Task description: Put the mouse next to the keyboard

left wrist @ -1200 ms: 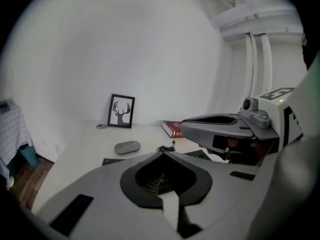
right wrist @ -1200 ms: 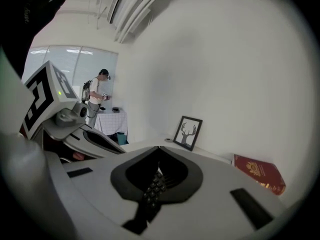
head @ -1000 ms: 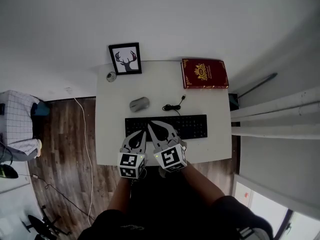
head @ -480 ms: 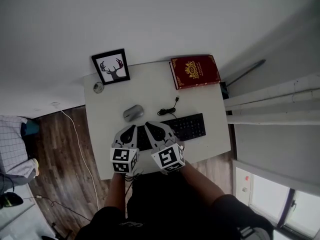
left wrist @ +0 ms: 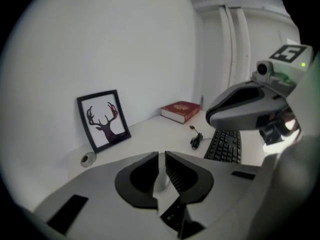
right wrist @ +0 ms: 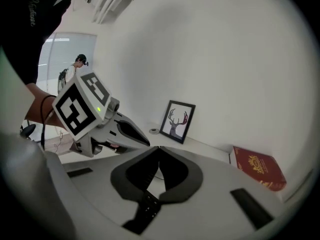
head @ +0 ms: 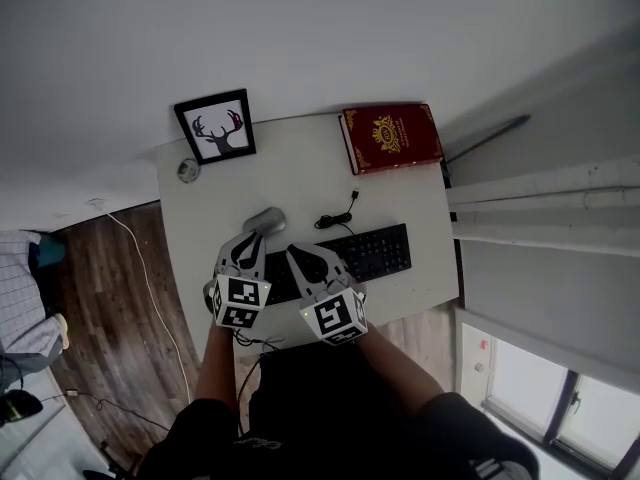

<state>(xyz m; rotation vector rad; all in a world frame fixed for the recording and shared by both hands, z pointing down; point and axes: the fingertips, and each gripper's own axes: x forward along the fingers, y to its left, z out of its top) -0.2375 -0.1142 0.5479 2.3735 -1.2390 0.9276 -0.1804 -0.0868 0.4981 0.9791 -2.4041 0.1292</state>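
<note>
- Desk (head: pixel 300 168): its edge runs close on the left gripper (head: pixel 251 246)'s left
- Keyboard (head: pixel 375 253) lies under the right gripper (head: pixel 298 254), which is clenched and empty
- Left gripper is clamped together too, holding nothing
- Mouse (head: pixel 265 220) sits just ahead of the left tips; unparted jaws could shove it away

No lettering is legible anywhere; the gold emblem on the red book (head: pixel 390 138) is too small to read.

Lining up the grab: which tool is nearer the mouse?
The left tool, its tips close to the mouse; the right tool hangs over the keyboard.
</note>
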